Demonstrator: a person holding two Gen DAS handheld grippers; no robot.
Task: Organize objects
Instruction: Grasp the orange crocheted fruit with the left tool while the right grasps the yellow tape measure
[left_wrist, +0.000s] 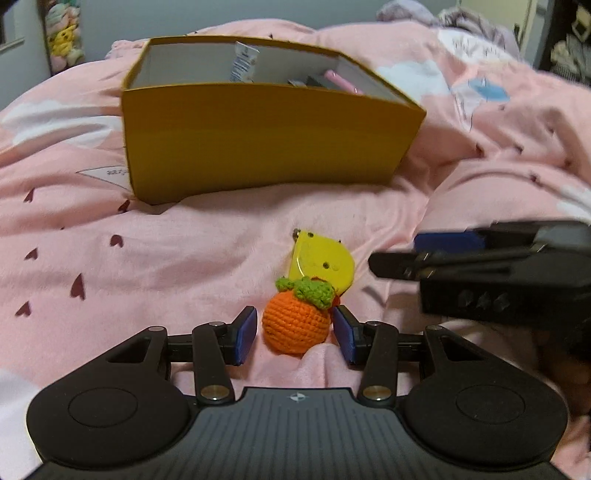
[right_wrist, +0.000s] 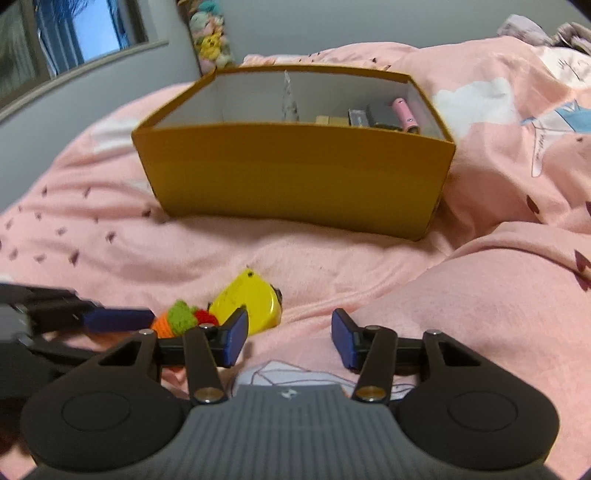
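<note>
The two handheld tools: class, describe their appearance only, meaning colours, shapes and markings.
Both the left tool and the right tool look alike: matt black bodies with a ribbed grey centre panel bearing a small white emblem, two rounded black lobes with circular insets, black linkage arms with silver and brass-coloured pins, and flat blue pads on the fingers. No cables or sleeves show.

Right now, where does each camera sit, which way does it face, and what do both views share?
Left wrist: on the left hand-held gripper, low over the bed, facing the box; its open fingers flank the crochet orange; the right hand-held gripper shows at right.
Right wrist: on the right hand-held gripper, facing the same box; its open fingers hold nothing; the left hand-held gripper shows at left.
Shared: box, orange, yellow tag, blanket.
</note>
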